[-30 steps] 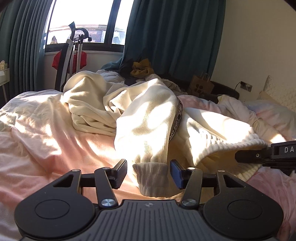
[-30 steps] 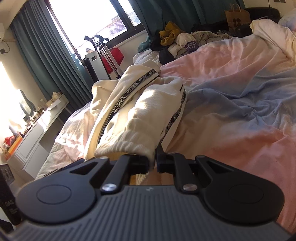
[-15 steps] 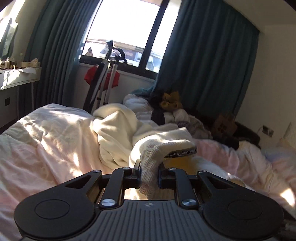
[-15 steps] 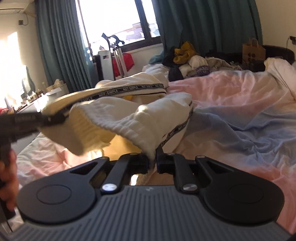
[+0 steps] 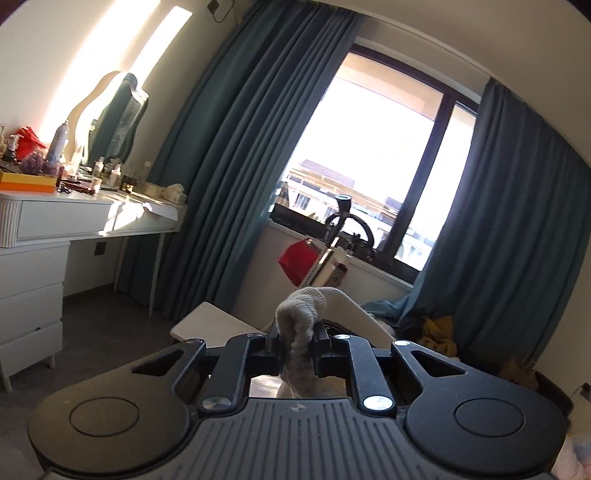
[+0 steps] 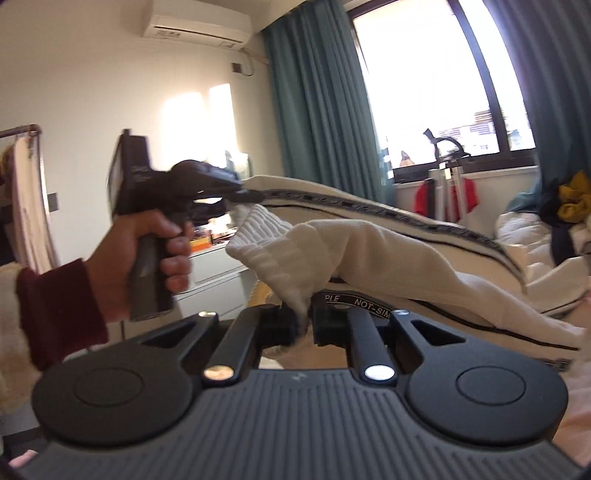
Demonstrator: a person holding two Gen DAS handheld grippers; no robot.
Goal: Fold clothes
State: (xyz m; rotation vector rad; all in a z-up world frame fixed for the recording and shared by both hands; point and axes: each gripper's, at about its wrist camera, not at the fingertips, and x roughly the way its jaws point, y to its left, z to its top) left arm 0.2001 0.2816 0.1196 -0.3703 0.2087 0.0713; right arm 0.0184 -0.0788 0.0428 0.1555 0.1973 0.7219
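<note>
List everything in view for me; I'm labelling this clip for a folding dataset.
cream garment: one, cream with black lettered stripe, lifted between both grippers
curtains: teal, beside the window
window: one, bright, dark frame
dressing table: one, white, left wall, cluttered with bottles
mirror: one, above the table
air conditioner: one, white, high on wall
clothes pile: yellow and dark, far right
left hand-held gripper: shut on a cuff
right hand-held gripper: shut on the other cuff
hand: one, dark red sleeve
</note>
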